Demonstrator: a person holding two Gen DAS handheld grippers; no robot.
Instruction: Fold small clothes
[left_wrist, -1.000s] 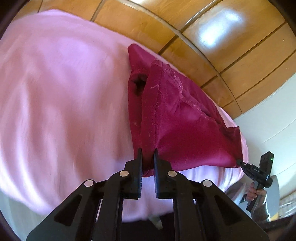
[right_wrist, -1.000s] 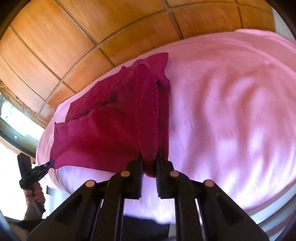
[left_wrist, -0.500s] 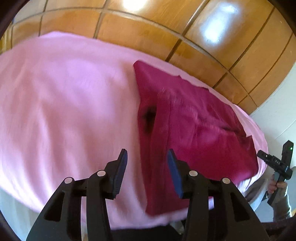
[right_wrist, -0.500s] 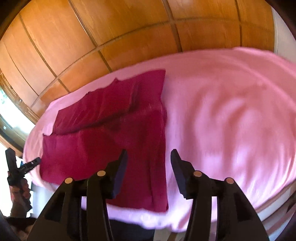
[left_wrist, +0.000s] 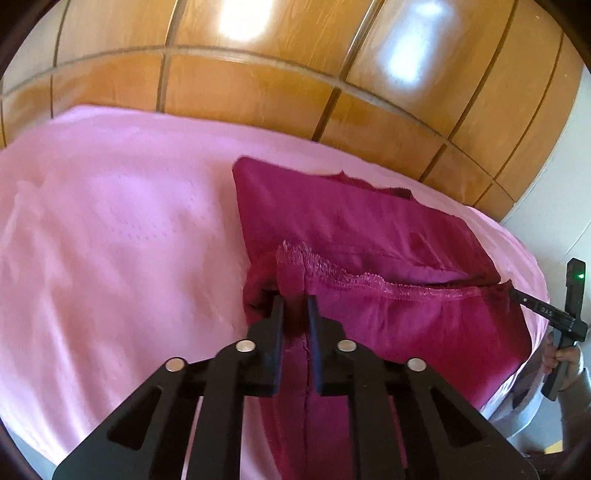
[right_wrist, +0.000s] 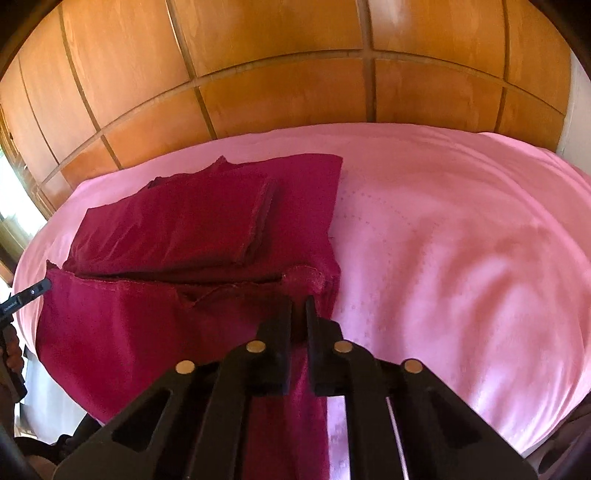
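A partly folded crimson garment lay on a pink bedsheet before wood-panelled cupboard doors, its near hem raised off the bed. The left gripper was clamped on one hem corner and the right gripper on the other, stretching the lace-trimmed hem taut between them, apparently so it could be carried over evenly for another fold.

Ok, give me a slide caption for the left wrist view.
Left hand-held gripper shut on the hemmed edge of a dark red garment lying on a pink bedsheet.
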